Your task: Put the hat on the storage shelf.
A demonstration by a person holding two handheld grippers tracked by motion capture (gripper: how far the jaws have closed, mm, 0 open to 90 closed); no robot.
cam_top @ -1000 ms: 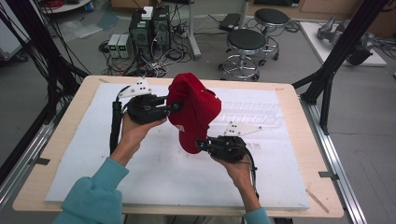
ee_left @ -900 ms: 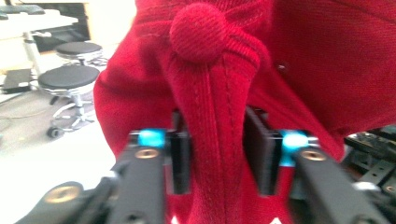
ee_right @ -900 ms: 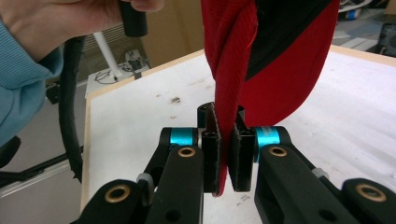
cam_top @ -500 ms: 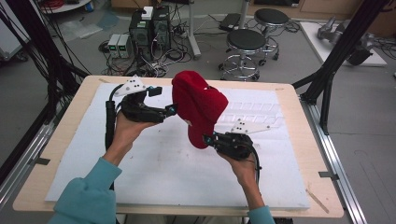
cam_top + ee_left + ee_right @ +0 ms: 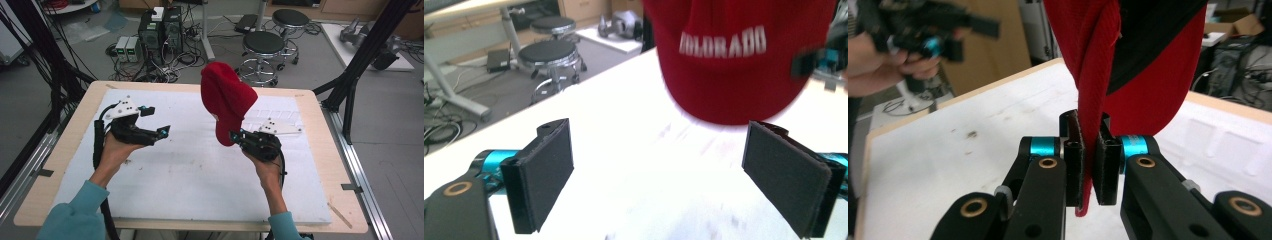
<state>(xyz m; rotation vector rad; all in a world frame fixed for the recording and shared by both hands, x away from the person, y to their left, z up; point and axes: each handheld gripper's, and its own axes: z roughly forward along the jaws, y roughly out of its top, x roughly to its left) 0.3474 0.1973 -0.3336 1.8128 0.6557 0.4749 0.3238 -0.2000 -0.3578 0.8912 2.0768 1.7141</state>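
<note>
Right gripper (image 5: 1087,165): clamped on red cap (image 5: 226,100) fabric edge, cap hanging above it, off the table (image 5: 190,175) | Left gripper (image 5: 674,175): jaws just opened wide, empty, cap ahead | Handling: light, soft, floppy; judged best pinched at brim or band.

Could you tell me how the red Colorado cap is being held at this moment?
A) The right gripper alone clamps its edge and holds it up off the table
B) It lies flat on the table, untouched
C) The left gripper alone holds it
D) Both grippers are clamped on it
A: the right gripper is shut on the edge of the red cap, holding it above the table, while the left gripper stands open and apart from it.
</note>
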